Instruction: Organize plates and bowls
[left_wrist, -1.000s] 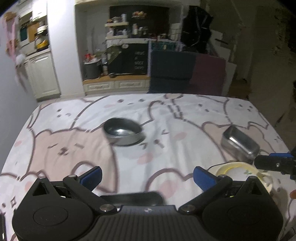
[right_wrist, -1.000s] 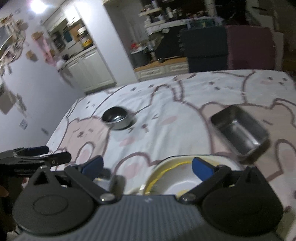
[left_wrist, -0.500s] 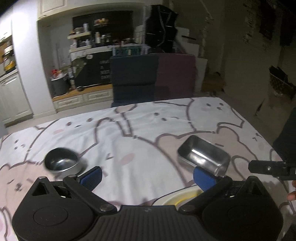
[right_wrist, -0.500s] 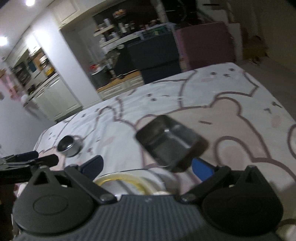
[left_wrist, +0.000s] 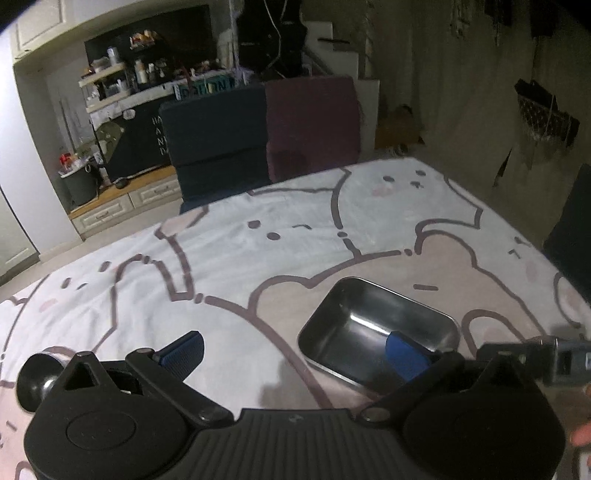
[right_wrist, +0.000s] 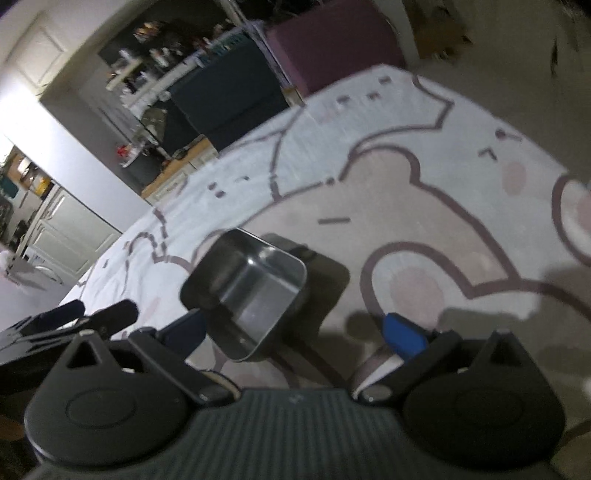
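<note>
**While both claws hang spread, steel tray waits ahead**

With nothing pinched, left claw (left_wrist: 293, 349) spread wide above the bear-print surface (left_wrist: 258, 258), right claw (right_wrist: 295, 328) likewise spread. Steel tray (left_wrist: 376, 325) sitting upright just ahead, near rim by the left claw's right fingertip (left_wrist: 404, 354). Best to straddle one thin wall squarely, pinch low on the rim, lift level. Slippery metal, so no rushing.

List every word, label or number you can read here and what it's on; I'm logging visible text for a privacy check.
"A" and "N": white chalk letters on the dark board beside the blue chair, left wrist view; the rest of each line is hidden behind the chair.
Teal sign on the shelf above the chair: large letters, too blurred to read.
Steel tray, left gripper, right gripper: no text visible.
</note>
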